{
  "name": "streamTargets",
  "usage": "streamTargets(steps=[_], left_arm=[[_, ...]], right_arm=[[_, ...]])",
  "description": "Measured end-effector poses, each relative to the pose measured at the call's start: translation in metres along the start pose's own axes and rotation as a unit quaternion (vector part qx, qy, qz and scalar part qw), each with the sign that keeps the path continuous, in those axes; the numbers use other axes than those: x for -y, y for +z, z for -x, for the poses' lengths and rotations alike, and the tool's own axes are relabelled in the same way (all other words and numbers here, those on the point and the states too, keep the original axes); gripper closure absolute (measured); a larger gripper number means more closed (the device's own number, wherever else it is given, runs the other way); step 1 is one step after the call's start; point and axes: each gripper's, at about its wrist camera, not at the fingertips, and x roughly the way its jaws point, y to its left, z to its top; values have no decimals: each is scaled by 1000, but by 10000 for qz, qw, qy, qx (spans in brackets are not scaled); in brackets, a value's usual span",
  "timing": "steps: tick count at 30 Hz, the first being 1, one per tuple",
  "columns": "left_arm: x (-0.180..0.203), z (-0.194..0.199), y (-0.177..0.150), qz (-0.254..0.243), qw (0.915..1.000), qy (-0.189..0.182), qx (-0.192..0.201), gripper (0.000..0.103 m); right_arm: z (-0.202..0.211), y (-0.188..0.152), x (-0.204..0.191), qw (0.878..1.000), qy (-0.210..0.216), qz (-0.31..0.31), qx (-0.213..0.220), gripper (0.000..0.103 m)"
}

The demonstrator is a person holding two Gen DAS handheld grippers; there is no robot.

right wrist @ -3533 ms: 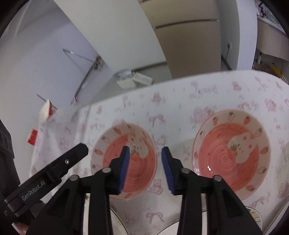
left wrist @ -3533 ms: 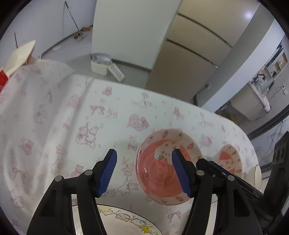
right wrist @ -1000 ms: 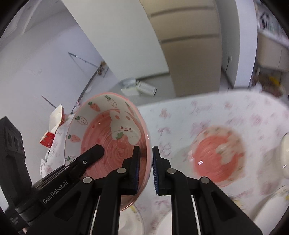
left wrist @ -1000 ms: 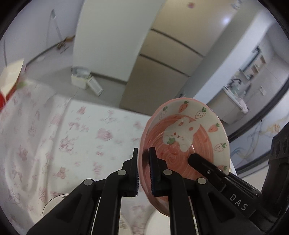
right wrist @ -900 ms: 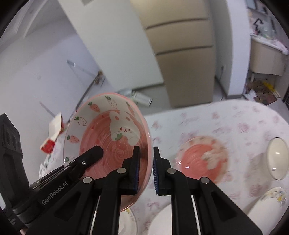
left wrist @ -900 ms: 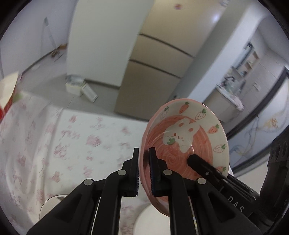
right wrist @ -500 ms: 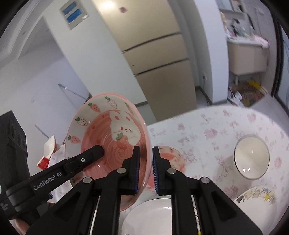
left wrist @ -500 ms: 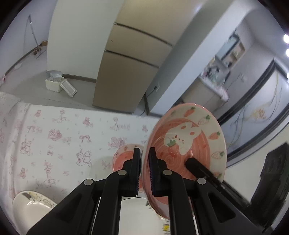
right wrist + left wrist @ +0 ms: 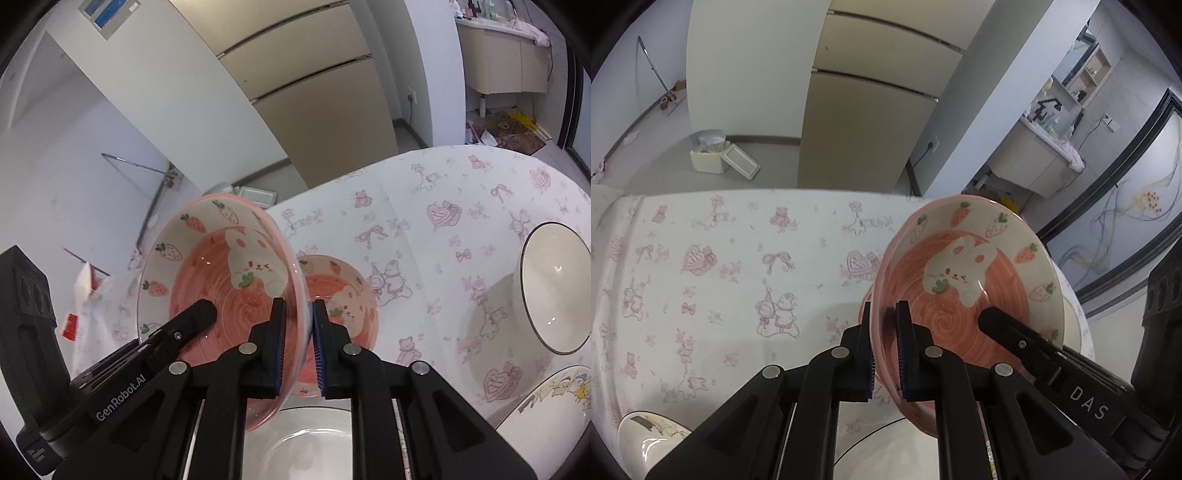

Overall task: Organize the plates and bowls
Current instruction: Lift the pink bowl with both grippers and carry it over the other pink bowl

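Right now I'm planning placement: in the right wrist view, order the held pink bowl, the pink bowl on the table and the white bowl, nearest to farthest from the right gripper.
1. Held pink bowl, rim between the right gripper pads.
2. Pink bowl on the table, just beyond.
3. White bowl, far right.

You held one pink bunny bowl (image 9: 221, 280) tilted above its twin bowl (image 9: 343, 295) on the cloth.
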Motion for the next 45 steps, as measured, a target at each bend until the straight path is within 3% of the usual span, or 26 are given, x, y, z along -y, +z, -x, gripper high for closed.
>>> streamTargets(steps=[8,20,45], left_arm=[[23,-24,-11,-291,9987,406,23,93],[27,-52,-17,-439,9984,325,-172,90],[29,-57,-15,-574,9970,437,-275,87]], right_arm=[[-12,4,17,9995,-257,7,-167,89],[-21,6,26,9975,-644,45,-278,90],[-24,7,36,9989,-248,-244,-319,91]])
